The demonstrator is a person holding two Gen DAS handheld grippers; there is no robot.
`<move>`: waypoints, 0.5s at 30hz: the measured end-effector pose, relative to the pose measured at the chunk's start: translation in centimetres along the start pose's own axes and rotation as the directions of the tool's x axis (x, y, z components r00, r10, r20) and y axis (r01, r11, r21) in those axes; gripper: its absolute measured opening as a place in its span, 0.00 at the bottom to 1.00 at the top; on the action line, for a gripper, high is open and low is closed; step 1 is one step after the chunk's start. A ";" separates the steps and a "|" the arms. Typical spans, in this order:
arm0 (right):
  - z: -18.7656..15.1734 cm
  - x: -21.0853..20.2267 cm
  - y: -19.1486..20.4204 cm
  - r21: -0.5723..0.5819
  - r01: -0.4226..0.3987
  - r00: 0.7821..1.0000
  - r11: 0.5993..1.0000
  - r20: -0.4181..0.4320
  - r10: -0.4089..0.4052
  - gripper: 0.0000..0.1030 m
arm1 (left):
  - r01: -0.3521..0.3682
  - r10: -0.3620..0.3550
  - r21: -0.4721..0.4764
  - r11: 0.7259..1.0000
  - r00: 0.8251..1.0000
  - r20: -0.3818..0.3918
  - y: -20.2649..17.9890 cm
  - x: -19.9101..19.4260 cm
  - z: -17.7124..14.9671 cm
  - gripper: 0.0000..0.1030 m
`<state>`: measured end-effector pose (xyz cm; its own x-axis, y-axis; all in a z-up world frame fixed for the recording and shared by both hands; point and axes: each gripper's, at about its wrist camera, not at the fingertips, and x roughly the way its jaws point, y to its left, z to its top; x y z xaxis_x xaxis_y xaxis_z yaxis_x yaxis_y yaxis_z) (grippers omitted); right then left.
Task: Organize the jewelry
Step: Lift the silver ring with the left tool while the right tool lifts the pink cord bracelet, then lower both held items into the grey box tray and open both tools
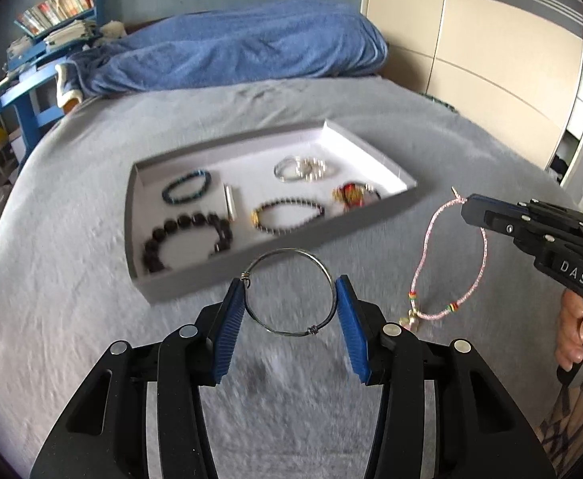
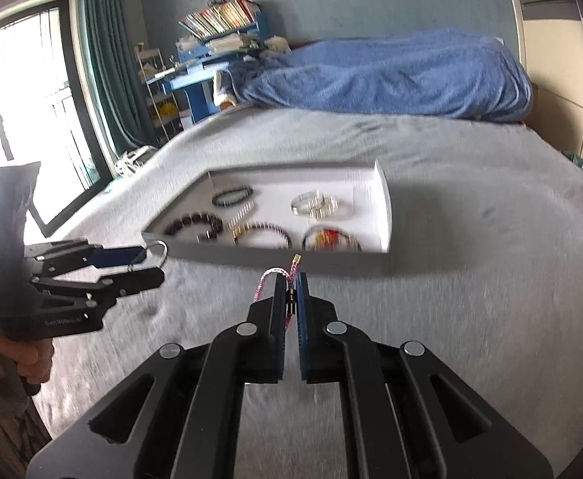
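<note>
- You are holding a thin wire bangle (image 1: 290,293) crosswise between the blue pads of your left gripper (image 1: 290,303), lifted above the grey bedspread (image 1: 72,319), just in front of the tray's near rim.
- The bangle is looking light, stiff and slippery; gripping its outer edges, as you are doing, is probably keeping it steadiest.
- Your right gripper (image 2: 290,291) is pinching a pink cord bracelet (image 1: 449,263) near its clasp, fingers nearly touching; the loop is dangling limp, right of the tray.
- That cord is looking soft and light, likely to swing.
- The shallow grey tray (image 1: 171,293) is already holding several bracelets: dark beads, teal beads, silver bands, a red piece, a small silver bar.
</note>
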<state>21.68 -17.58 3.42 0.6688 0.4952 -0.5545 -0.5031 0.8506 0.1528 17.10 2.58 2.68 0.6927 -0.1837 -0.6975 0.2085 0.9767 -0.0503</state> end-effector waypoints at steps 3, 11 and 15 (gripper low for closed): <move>1.8 -0.3 0.3 -0.017 -0.007 1.000 1.000 0.028 0.008 0.05 | -0.002 0.002 0.000 1.000 1.000 0.014 0.3 -0.1 1.1 0.46; 7.4 0.0 0.9 -0.070 -0.013 0.996 0.997 0.084 0.018 0.05 | -0.006 0.007 -0.021 1.000 0.999 0.048 1.9 0.2 4.2 0.46; 9.5 1.3 1.1 -0.081 -0.015 0.996 0.997 0.086 0.022 0.05 | -0.012 0.013 -0.025 1.000 0.999 0.049 2.8 1.1 5.8 0.46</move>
<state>27.16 -14.32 10.62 0.7021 0.5269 -0.4790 -0.5558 0.8260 0.0940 22.50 4.51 5.92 0.7282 -0.1764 -0.6623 0.1831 0.9813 -0.0601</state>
